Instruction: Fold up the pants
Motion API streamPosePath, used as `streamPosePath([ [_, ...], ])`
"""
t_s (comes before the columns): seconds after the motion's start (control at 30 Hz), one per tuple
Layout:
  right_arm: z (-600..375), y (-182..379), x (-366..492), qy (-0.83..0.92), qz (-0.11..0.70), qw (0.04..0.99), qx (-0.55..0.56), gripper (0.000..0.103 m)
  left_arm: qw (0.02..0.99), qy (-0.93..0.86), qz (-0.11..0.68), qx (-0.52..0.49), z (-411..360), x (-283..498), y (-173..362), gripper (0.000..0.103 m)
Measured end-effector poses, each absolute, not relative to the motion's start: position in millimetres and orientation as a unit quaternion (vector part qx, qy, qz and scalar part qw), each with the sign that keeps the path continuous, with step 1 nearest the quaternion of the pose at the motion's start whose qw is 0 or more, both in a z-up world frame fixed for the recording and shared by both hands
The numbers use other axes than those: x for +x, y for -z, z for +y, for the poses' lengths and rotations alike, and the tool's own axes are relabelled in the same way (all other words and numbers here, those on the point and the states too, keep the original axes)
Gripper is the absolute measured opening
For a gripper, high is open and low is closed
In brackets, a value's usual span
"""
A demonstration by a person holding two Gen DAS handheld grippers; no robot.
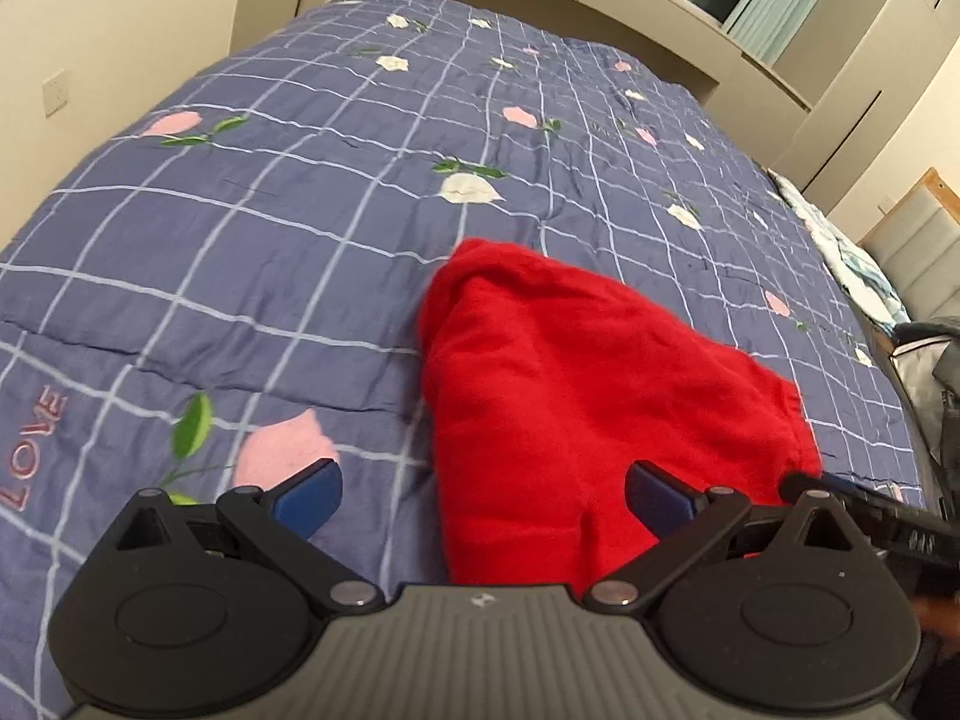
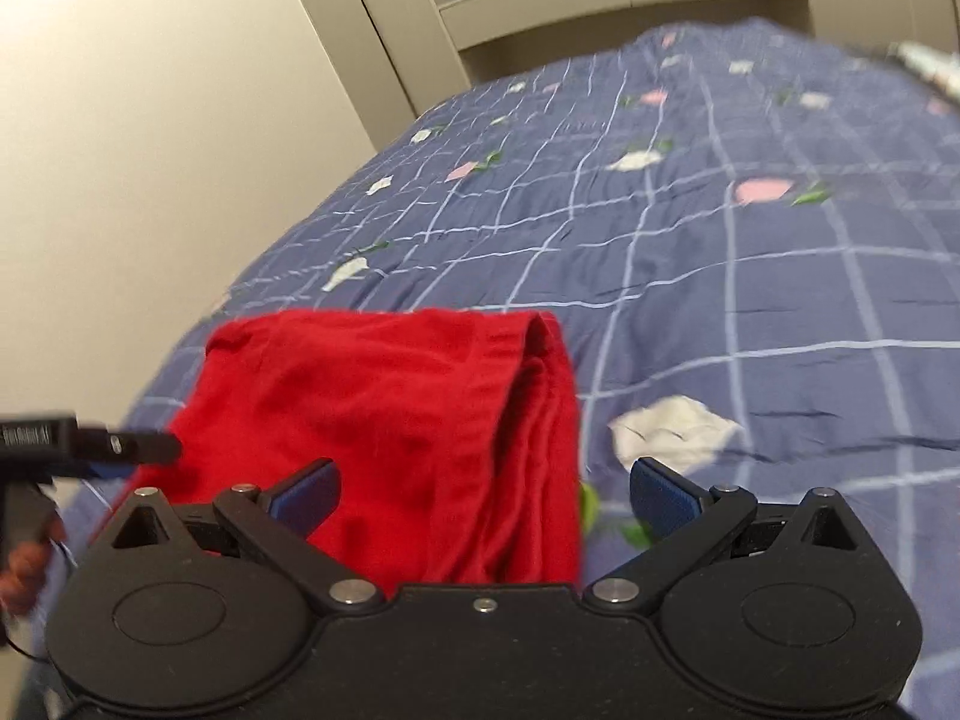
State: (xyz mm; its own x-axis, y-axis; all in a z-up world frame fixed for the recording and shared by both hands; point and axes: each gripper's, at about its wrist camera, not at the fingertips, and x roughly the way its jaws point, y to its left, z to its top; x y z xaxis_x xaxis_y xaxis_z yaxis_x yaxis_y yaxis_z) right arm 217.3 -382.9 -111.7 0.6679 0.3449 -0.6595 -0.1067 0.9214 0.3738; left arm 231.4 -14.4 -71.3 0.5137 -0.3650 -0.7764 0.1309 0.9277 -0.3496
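pants: red pants (image 1: 576, 396) bunched in a folded heap on the quilt, sitting around 5 o'clock in the left wrist view
left gripper (image 1: 483, 495): jaws spread wide, nothing pinched, hovering right over the near end of the fabric
right gripper (image 2: 485, 492): jaws also wide apart, empty, pants run off toward 10 o'clock
quilt (image 1: 252, 222): blue checked thing with pink and white flowers
blur: right view pretty smeary

Pants (image 1: 576, 396) solid red; quilt (image 1: 288, 228) blue, pale grid, pink and white flowers.
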Motion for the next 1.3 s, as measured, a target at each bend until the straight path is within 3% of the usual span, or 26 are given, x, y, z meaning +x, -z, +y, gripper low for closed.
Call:
streamPosePath([
  [0.17, -385, 118, 239, -0.135, 0.409, 0.885, 0.178, 0.085, 0.857, 0.151, 0.478, -0.115, -25, 233, 72, 0.099],
  [0.27, -383, 118, 238, -0.125, 0.409, 0.887, 0.175, 0.072, 0.851, 0.153, 0.487, -0.122, -25, 233, 72, 0.081],
  [0.33, -384, 117, 234, -0.121, 0.408, 0.887, 0.181, 0.061, 0.847, 0.154, 0.493, -0.129, -25, 233, 72, 0.057],
  [0.53, -383, 112, 227, -0.114, 0.404, 0.888, 0.189, 0.042, 0.847, 0.152, 0.491, -0.134, -25, 229, 64, 0.034],
  [0.63, -378, 101, 224, -0.112, 0.395, 0.894, 0.178, 0.035, 0.856, 0.154, 0.479, -0.122, -27, 225, 51, 0.029],
  [0.97, -341, 50, 220, -0.153, 0.351, 0.906, 0.182, 0.034, 0.891, 0.137, 0.422, -0.099, 12, 214, -10, 0.028],
  [1.3, -271, 62, 236, -0.169, 0.368, 0.898, 0.174, 0.034, 0.889, 0.089, 0.436, -0.106, 70, 213, 8, 0.028],
])
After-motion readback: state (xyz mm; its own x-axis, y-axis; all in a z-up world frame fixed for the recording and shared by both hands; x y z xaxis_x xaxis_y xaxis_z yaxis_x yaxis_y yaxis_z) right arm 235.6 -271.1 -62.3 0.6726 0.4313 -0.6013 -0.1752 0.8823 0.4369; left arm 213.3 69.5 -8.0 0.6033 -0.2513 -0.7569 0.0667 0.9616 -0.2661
